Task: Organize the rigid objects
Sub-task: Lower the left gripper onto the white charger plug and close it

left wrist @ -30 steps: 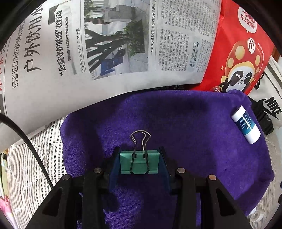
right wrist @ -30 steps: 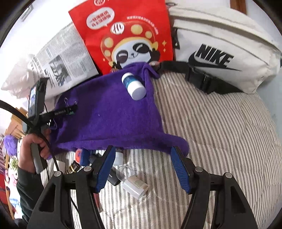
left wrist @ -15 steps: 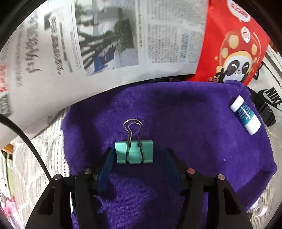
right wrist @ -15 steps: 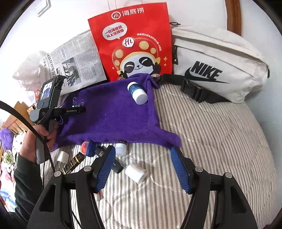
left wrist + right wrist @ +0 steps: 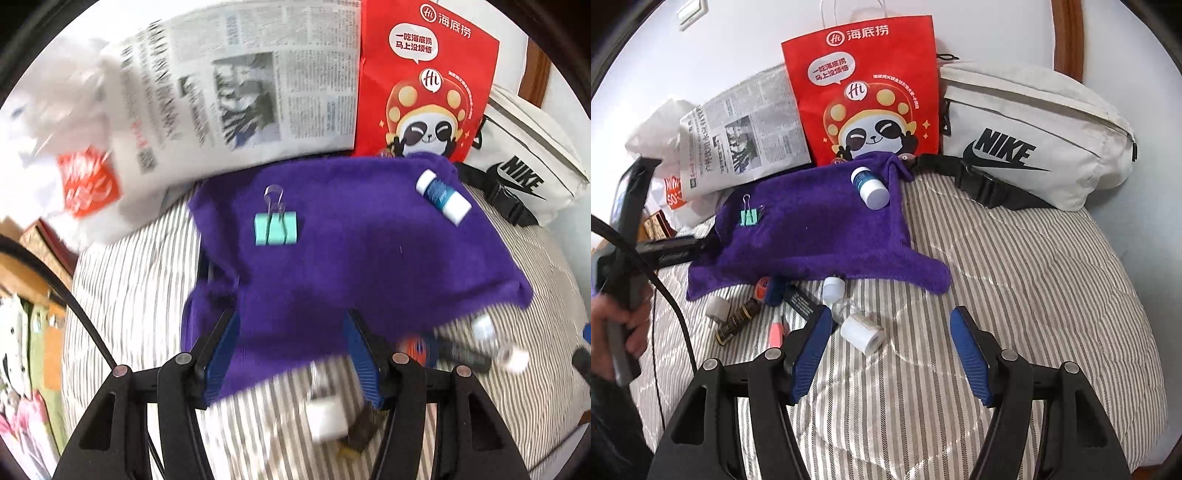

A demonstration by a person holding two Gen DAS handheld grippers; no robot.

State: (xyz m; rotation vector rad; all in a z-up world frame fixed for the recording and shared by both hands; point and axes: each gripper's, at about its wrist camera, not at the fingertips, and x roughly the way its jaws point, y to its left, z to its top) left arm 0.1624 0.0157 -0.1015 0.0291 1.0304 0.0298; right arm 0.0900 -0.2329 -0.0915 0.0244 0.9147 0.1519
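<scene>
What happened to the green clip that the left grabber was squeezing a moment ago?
The left gripper let go of the green binder clip: its jaws have just been opening, nothing is between them now, and it pulled back toward the near edge of the purple towel. The clip stayed lying on the towel. The blue-and-white bottle did not move, and the right gripper is open as before.

Mint-green binder clip (image 5: 275,229) on a purple towel (image 5: 354,236); blue-banded white bottle (image 5: 442,196) there too. Behind the towel, red panda-printed paper bag (image 5: 866,92). Beneath, grey-and-white striped bedcover (image 5: 1015,280). Cream black-logo waist bag (image 5: 1030,136).
</scene>
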